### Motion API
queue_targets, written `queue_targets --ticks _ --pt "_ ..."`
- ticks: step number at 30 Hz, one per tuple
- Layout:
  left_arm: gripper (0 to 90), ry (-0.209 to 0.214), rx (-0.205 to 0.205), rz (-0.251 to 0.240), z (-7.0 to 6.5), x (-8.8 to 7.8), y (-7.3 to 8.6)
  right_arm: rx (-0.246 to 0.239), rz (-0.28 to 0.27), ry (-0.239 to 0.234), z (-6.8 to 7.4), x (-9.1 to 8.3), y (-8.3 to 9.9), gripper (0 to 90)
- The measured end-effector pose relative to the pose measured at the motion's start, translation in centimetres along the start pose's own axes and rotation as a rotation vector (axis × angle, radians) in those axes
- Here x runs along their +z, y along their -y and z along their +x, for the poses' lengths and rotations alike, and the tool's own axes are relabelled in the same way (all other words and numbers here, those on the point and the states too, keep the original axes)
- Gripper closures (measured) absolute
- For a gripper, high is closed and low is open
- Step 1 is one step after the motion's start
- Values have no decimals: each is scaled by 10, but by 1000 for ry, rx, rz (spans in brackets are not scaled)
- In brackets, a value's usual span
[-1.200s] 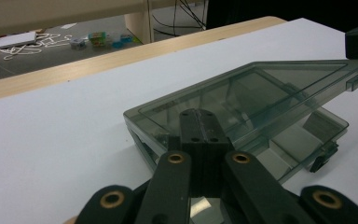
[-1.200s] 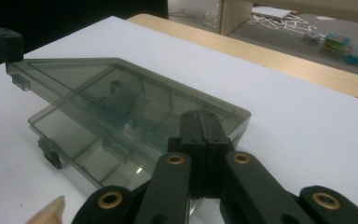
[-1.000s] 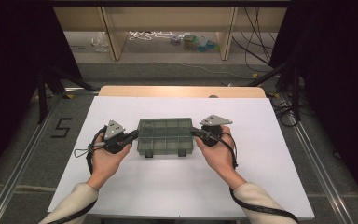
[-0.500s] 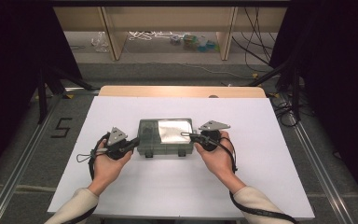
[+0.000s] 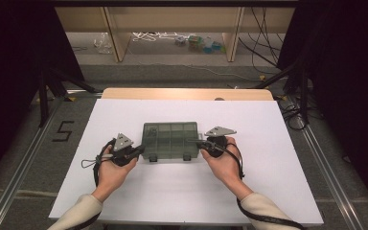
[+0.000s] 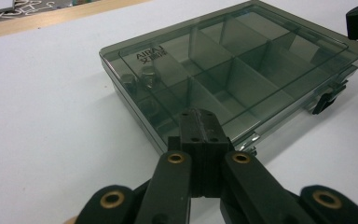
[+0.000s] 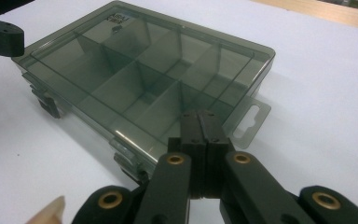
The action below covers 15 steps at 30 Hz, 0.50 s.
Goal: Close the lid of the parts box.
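Since the earlier frames, the lid of the smoky compartment box [image 5: 169, 140] has been brought back down flat from its raised, glare-catching tilt, and both hands have been drawn a little nearer the person.

From the high view, the box is seen lying closed near the middle of the white surface [image 5: 278, 191], with its two latches on the near edge. It is flanked by the left tool [image 5: 139, 151] and the right tool [image 5: 199, 143], each of which is clenched with nothing between its jaws. If the lid is to be secured, it is judged that the latches should be pressed one at a time, with the box steadied from the opposite end so that it is not pushed across the smooth sheet.

From the left gripper view, the left tool [image 6: 198, 122] is seen shut, with its tip at the near corner of the box [image 6: 233, 70]; contact cannot be told. Translucent grey-green plastic, a grid of dividers, printed lettering on the lid and two small metal nuts [image 6: 140, 79] in a corner compartment are made out. One dark latch [image 6: 326, 100] is seen at the far right.

From the right gripper view, the right tool [image 7: 204, 125] is likewise clenched and empty, just above the lid edge, beside a hang tab [image 7: 251, 119].
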<state>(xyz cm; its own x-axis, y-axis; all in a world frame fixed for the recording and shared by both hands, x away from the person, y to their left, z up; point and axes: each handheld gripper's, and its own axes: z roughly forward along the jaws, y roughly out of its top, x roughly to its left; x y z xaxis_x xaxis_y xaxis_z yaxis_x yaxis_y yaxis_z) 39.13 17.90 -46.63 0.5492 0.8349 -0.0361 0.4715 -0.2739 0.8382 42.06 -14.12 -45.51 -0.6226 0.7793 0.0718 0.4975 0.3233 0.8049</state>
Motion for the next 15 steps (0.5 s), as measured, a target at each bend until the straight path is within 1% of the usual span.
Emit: queue_targets --ticks 2,5,6,7,8,9,15 --pt "900 0 -19 -14 -1 2 1 -4 0 -7 0 1 1 900" --pt "900 -1 -18 -13 -2 2 1 -1 2 -2 0 1 2 900" --pt "900 -1 -19 -12 -2 2 1 -19 -4 4 -1 3 3 900" --pt "900 -3 -16 -10 -2 2 1 -10 0 -1 -1 2 3 900" --pt "900 -2 -16 -10 -2 2 1 -16 -11 -2 -2 3 4 900" --pt "900 -3 -17 -10 -2 2 1 1 -2 1 -1 2 4 900" --pt "900 -3 -18 -13 -3 2 1 -5 -11 5 -2 2 5 900"
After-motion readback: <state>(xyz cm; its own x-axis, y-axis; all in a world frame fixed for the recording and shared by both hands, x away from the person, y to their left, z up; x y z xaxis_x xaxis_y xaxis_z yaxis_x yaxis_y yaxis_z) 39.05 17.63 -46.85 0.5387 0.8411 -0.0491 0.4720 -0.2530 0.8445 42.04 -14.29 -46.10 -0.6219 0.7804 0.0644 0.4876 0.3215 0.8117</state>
